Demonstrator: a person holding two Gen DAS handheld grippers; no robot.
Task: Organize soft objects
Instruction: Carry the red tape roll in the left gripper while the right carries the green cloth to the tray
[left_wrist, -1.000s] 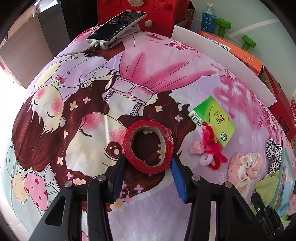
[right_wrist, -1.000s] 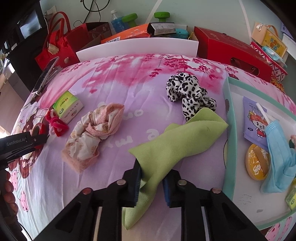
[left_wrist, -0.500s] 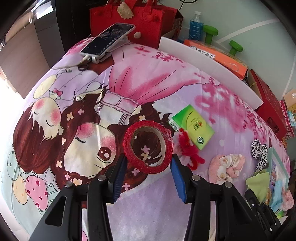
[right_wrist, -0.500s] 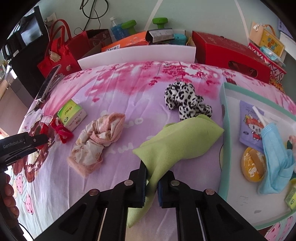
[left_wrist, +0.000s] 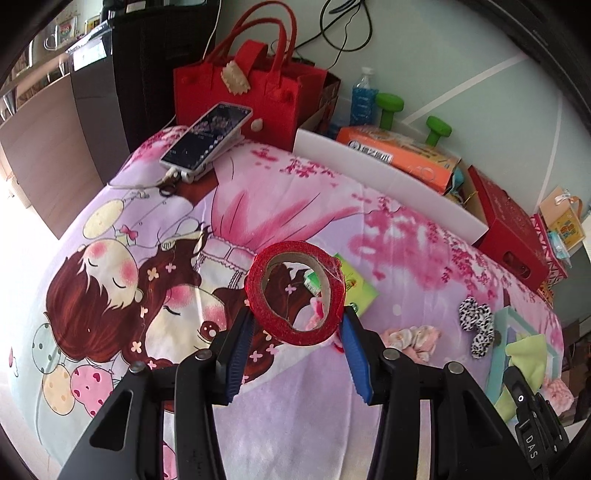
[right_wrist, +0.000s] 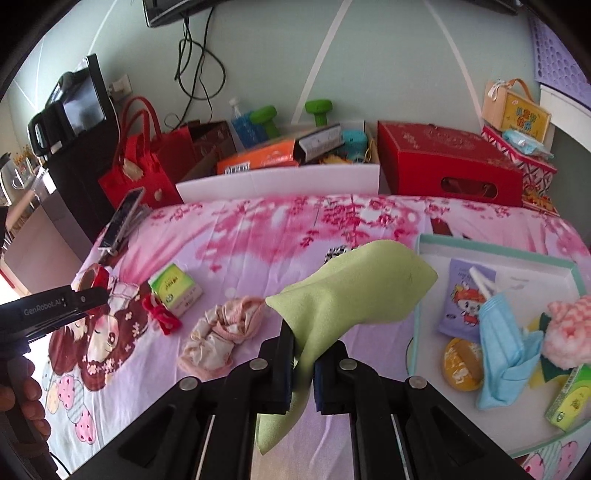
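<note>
surface: bedsheet in pink and lilac with a cartoon girl print, covers the whole work area
room: pale green wall behind; red felt bag, phone on a stand, white foam board, red box, green dumbbells along the far edge
tray: teal-rimmed tray at right, holds blue mask, purple packet, pink fluffy item
left gripper: clamped on red tape roll, roll upright between blue pads, lifted off the sheet
right gripper: jaws just closed, pinching green cloth; cloth hangs up and forward, clear of the sheet, just beside the tray's left rim
loose soft items: pink cloth bundle, red scrunchie touching green tissue pack, leopard scrunchie mostly hidden behind the cloth in the right view
</note>
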